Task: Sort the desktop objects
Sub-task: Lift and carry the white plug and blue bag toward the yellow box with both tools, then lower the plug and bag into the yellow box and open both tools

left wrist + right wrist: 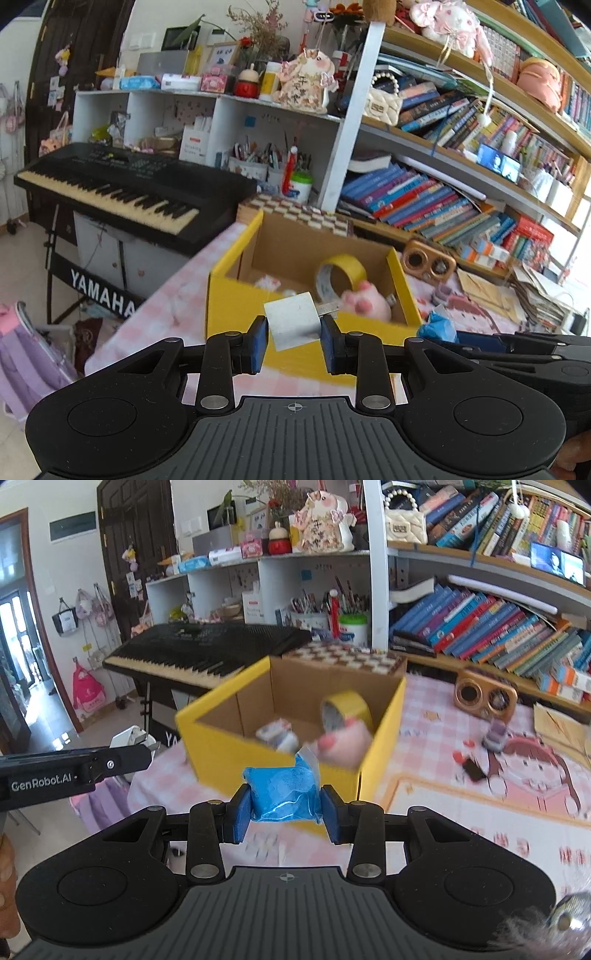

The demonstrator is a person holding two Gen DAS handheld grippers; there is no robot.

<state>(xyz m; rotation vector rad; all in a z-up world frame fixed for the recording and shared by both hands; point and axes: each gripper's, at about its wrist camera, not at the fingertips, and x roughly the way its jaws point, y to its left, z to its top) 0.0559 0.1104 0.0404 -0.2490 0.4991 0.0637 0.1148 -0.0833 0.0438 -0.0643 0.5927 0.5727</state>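
Left gripper (294, 345) clamps a white charger (293, 320); right gripper (284, 814) pinches a blue packet (283, 789), above the pink checked tablecloth (443, 716) before the yellow box (221, 746), keyboard (122, 184) and bookshelves (461, 155) behind.

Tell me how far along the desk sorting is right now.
Partly done. The yellow box already holds a tape roll, a pink plush toy and a small item. In hand: the left gripper grips a white charger, the right gripper a blue packet. Small items remain on the pink desk mat.
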